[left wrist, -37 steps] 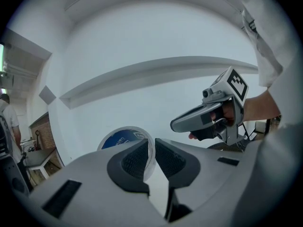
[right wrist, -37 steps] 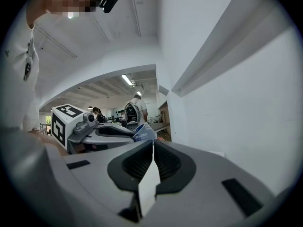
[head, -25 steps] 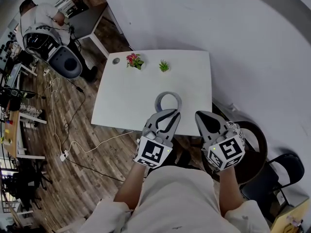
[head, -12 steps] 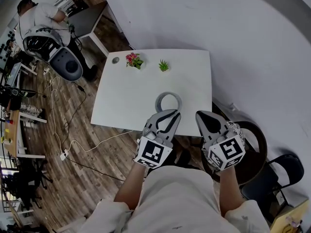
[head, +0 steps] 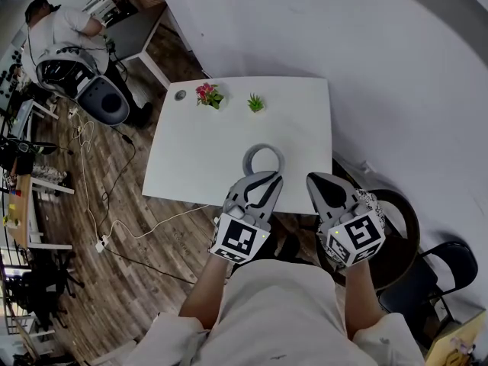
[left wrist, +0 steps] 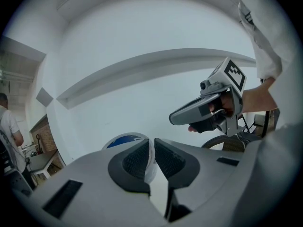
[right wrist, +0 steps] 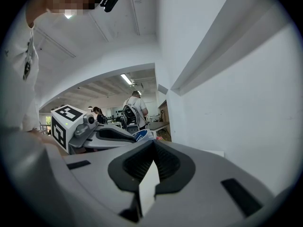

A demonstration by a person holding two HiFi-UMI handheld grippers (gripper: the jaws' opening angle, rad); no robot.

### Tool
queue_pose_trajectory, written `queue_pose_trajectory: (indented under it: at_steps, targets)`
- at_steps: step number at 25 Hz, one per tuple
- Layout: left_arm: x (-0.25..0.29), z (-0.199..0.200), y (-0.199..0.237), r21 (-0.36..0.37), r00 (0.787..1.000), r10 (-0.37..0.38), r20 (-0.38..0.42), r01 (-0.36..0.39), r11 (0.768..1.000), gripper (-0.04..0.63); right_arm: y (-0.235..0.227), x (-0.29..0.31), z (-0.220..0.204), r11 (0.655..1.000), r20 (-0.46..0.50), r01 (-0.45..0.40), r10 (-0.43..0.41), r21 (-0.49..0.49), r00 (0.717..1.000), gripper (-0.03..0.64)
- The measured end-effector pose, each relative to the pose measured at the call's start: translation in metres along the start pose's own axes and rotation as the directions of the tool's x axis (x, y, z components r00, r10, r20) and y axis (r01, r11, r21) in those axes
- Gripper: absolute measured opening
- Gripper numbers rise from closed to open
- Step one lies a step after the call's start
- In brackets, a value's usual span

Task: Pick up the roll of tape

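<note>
The roll of tape [head: 248, 162] is a pale grey ring with a blue inner face. It hangs over the front part of the white table [head: 191, 151]. My left gripper [head: 268, 176] is shut on the roll's near wall. In the left gripper view that thin wall [left wrist: 150, 156] stands pinched between the ribbed pads of the left gripper [left wrist: 152, 155], and the ring's blue inside [left wrist: 124, 140] shows beyond. My right gripper [head: 314, 180] hovers beside it on the right, shut and empty. It also shows at the right of the left gripper view [left wrist: 176, 119]. The right gripper view has its own pads [right wrist: 152, 162] together.
A pink flower pot [head: 209, 94], a small green plant [head: 255, 103] and a small round object [head: 180, 94] stand along the table's far edge. A dark chair [head: 396, 242] is at my right. A person [head: 57, 29] sits far left, with cables [head: 107, 204] on the wooden floor.
</note>
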State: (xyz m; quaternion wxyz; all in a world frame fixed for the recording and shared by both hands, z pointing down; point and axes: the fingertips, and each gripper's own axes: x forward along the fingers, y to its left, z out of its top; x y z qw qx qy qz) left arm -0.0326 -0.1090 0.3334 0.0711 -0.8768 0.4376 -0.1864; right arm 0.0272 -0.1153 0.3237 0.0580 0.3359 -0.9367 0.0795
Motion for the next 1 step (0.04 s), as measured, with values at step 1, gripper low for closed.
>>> queue_pose_trajectory:
  at_steps: [1]
  targets:
    - [0.0007,-0.0008,0.0004,0.0,1.0,-0.001,-0.001,0.001,1.0,0.049,-0.0007,0.0008,-0.0002,1.0,0.0,0.0,0.0,0.0,1.0,0.005]
